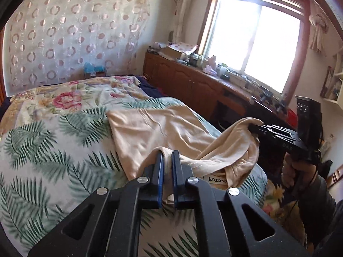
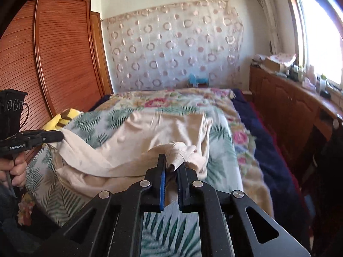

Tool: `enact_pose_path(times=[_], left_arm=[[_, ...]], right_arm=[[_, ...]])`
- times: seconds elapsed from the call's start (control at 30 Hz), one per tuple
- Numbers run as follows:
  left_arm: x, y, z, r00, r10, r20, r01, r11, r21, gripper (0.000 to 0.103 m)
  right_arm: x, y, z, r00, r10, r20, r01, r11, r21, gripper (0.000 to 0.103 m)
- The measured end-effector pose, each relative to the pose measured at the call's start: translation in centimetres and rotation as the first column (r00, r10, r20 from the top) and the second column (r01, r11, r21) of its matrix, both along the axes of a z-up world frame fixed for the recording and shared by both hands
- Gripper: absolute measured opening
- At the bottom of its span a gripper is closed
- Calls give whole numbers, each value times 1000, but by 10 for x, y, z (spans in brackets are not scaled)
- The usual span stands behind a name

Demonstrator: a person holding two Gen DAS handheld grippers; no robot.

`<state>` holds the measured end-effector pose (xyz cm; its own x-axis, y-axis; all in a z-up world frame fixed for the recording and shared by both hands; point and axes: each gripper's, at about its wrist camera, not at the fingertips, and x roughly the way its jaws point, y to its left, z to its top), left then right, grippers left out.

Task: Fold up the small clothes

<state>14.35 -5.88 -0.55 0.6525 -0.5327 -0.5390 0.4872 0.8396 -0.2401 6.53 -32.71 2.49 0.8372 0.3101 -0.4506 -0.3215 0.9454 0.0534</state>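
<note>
A cream garment [image 1: 154,128] lies spread on the leaf-print bedspread [image 1: 42,150], its near edge raised off the bed. My left gripper [image 1: 167,153] is shut on one corner of that edge, the cloth pinched between the blue pads. In the same view my right gripper [image 1: 251,126] grips the other corner at the right. From the right wrist, the right gripper [image 2: 172,160] is shut on a bunched fold of the garment [image 2: 163,128], and the left gripper [image 2: 61,136] holds the cloth at far left.
A wooden cabinet [image 1: 193,79] with clutter on top runs along the right under the window [image 1: 257,42]. A brown wardrobe [image 2: 60,53] stands left of the bed. A yellow item [image 2: 64,115] lies by the bed's left edge. A hand [image 2: 15,169] holds the left handle.
</note>
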Motion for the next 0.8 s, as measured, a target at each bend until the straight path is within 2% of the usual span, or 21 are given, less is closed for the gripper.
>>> enact_pose_path(times=[0.13, 0.27, 0.43, 0.63, 0.73, 0.77, 0.8], left_arm=[[44, 6, 7, 998, 55, 10, -55, 998, 12, 8], [93, 9, 7, 995, 100, -2, -100, 994, 35, 8], [143, 12, -6, 990, 132, -44, -130, 990, 45, 8], [183, 7, -28, 982, 170, -77, -161, 980, 116, 8], [188, 12, -30, 983, 159, -93, -150, 984, 100, 9], [186, 14, -30, 983, 156, -93, -147, 984, 101, 19], [184, 15, -30, 985, 150, -85, -141, 985, 103, 36]], right_arm=[[41, 3, 17, 1000, 7, 30, -6, 1000, -18, 8], [90, 8, 22, 1000, 20, 16, -19, 1000, -23, 8], [161, 15, 15, 998, 19, -65, -21, 999, -27, 9], [223, 25, 10, 989, 10, -148, -18, 998, -57, 9], [236, 29, 14, 989, -20, -147, 9, 997, -73, 25], [237, 29, 17, 990, -36, -136, 25, 996, -83, 26], [225, 30, 18, 991, -39, -125, 27, 995, -92, 26]])
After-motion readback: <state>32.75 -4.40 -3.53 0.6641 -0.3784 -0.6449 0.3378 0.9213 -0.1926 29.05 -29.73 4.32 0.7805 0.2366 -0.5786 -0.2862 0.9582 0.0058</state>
